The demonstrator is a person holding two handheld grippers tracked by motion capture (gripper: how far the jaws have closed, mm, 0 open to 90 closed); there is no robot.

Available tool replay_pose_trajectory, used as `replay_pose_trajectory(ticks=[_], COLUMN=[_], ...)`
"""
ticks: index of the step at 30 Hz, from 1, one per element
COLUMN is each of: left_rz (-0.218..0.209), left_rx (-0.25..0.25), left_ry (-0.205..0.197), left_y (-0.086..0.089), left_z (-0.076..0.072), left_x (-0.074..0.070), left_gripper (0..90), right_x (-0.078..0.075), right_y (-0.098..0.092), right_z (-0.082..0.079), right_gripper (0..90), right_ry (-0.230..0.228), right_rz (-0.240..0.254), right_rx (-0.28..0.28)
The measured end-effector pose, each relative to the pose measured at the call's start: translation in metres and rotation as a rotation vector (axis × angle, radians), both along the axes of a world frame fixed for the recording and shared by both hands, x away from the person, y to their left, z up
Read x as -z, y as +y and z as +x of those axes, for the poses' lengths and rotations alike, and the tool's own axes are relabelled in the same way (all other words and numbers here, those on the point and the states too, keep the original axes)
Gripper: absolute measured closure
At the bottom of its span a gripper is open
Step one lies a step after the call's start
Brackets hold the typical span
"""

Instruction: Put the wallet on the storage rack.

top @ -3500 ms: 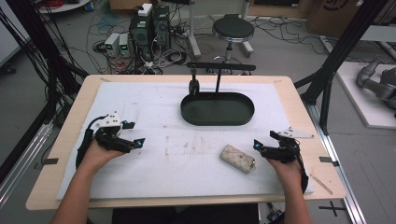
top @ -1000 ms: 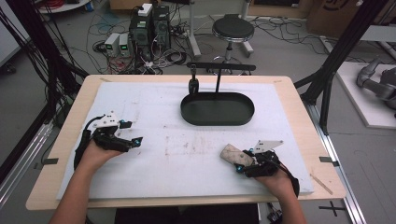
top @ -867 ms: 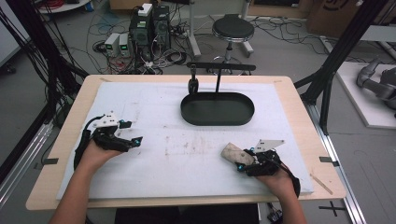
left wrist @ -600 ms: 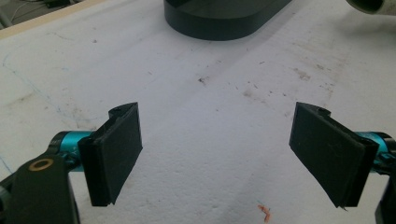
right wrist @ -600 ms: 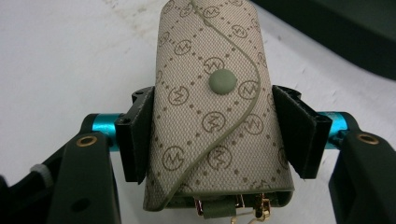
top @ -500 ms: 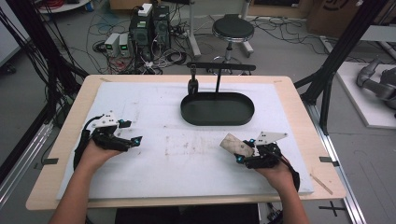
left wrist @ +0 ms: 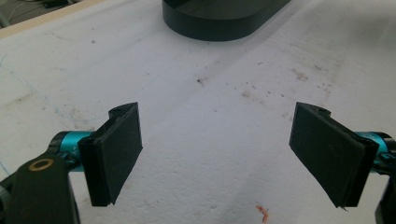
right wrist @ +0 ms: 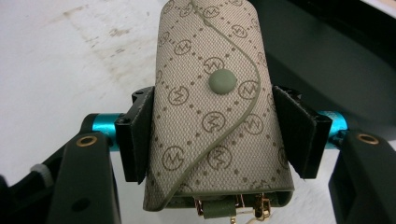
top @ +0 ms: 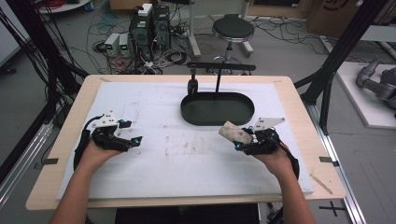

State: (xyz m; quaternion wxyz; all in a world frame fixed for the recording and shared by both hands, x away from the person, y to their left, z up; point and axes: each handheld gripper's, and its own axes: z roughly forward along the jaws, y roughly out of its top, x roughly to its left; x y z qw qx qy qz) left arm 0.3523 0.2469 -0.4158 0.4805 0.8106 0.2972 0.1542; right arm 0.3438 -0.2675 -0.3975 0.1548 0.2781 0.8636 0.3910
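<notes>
A beige patterned pouch (right wrist: 215,112) with a round snap button is clamped between the jaws of my right gripper (top: 243,142). In the high view the pouch (top: 232,133) is lifted off the white mat, just in front of the black oval tray (top: 217,108). A pad presses on each of its sides, and metal hardware shows at its near end. My left gripper (top: 127,135) rests at the left side of the mat, and in the left gripper view its jaws (left wrist: 217,149) stand wide open with nothing but bare mat between them.
A black stand with a crossbar (top: 222,67) rises behind the tray. The white mat (top: 187,158) covers most of the wooden table (top: 299,112) and carries faint stains. Cables, computers and a stool stand on the floor beyond the far edge.
My right gripper closed on the pouch and has lifted it off the mat, carrying it up and toward the tray. The left gripper stayed where it was.
</notes>
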Motion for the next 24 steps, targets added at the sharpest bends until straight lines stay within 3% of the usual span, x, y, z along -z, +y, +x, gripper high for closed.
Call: replay_pose_trajectory(ticks=[14,24], left_rz=[0.001,0.009], left_rx=[-0.001,-0.001], left_ry=[0.007,0.009], left_y=[-0.001,0.0], left_z=[0.001,0.001], left_x=[0.001,0.001], left_gripper=[16.9,16.9], right_x=[-0.015,-0.018], right_y=[0.016,0.024], right_z=[0.041,0.071], right_gripper=[35.8,35.8], right_ry=[-0.009,-0.006], right_rz=[-0.035,-0.025], right_rx=[-0.008,0.014])
